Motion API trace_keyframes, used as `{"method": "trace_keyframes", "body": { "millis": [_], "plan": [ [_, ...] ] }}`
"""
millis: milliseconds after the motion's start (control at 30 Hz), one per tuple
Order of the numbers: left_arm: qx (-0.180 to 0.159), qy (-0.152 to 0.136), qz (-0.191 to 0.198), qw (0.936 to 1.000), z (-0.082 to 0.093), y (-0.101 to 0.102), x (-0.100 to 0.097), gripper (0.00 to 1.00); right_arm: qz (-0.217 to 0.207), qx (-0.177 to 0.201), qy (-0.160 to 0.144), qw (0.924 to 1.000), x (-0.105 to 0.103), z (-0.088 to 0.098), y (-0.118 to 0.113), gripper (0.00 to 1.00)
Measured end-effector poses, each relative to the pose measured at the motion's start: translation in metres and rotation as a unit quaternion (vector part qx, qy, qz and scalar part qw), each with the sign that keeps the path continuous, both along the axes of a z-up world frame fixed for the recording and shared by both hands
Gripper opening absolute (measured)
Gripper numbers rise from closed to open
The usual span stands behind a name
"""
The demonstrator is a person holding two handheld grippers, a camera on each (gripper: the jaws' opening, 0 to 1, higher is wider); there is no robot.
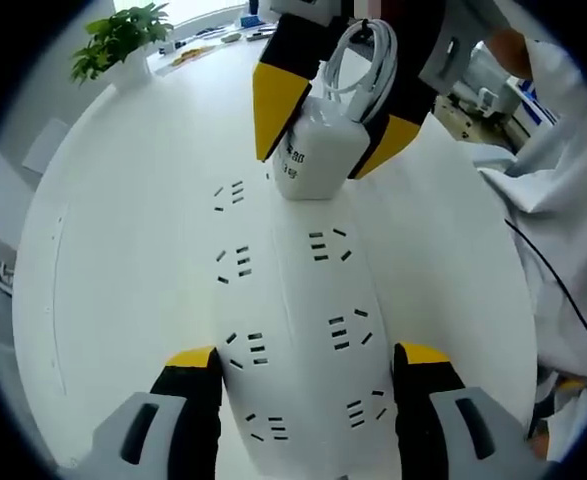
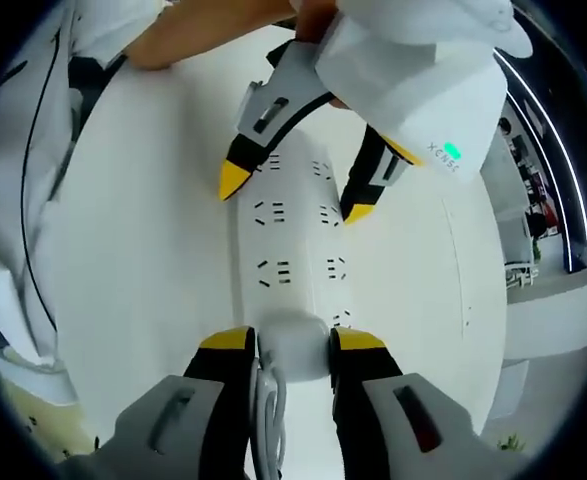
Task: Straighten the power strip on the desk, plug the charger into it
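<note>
A white power strip (image 1: 293,300) with two rows of sockets lies along the white desk (image 1: 123,250). My left gripper (image 1: 308,355) straddles its near end, jaws pressed against both long sides. At the strip's far end my right gripper (image 1: 315,160) is shut on a white charger (image 1: 318,150) that stands upright on the strip, its coiled white cable (image 1: 368,60) looped between the jaws. The right gripper view shows my right gripper (image 2: 293,342) clamping the charger (image 2: 295,345), with the strip (image 2: 298,250) running away to my left gripper (image 2: 295,195). The charger's prongs are hidden.
A potted plant (image 1: 123,45) stands at the desk's far left, with small clutter (image 1: 213,45) along the far edge. A person's white sleeve (image 1: 553,230) and a thin black cable (image 1: 563,290) lie along the right side. A hand (image 2: 203,30) holds the left gripper.
</note>
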State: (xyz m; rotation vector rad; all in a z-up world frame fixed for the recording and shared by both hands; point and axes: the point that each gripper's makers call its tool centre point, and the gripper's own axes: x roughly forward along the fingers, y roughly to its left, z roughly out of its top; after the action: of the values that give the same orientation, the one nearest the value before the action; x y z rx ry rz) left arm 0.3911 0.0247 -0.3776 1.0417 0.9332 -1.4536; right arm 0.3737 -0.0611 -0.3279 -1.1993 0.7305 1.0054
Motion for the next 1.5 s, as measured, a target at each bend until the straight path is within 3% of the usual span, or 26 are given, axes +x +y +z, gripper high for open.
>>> {"method": "trace_keyframes", "body": {
  "millis": [600, 800, 1067, 1300, 1500],
  "plan": [
    [0.000, 0.000, -0.003, 1.0000, 0.000, -0.001, -0.001, 0.70, -0.021, 0.017, 0.014, 0.9995, -0.003, 0.002, 0.000, 0.30],
    [-0.001, 0.000, -0.002, 1.0000, 0.000, -0.001, -0.001, 0.71, -0.022, 0.022, -0.007, 0.9995, 0.003, 0.009, 0.002, 0.44],
    [-0.004, 0.001, 0.000, 1.0000, 0.000, -0.001, -0.001, 0.71, -0.061, 0.049, -0.024, 0.9966, 0.007, 0.023, -0.001, 0.57],
    [-0.005, 0.001, 0.000, 1.0000, 0.000, -0.001, 0.000, 0.71, -0.116, 0.108, -0.022, 0.9871, 0.002, 0.032, -0.002, 0.66],
    [-0.007, 0.001, 0.000, 1.0000, 0.000, -0.002, 0.000, 0.71, -0.178, 0.157, -0.016, 0.9712, -0.007, 0.034, -0.006, 0.72]
  ]
}}
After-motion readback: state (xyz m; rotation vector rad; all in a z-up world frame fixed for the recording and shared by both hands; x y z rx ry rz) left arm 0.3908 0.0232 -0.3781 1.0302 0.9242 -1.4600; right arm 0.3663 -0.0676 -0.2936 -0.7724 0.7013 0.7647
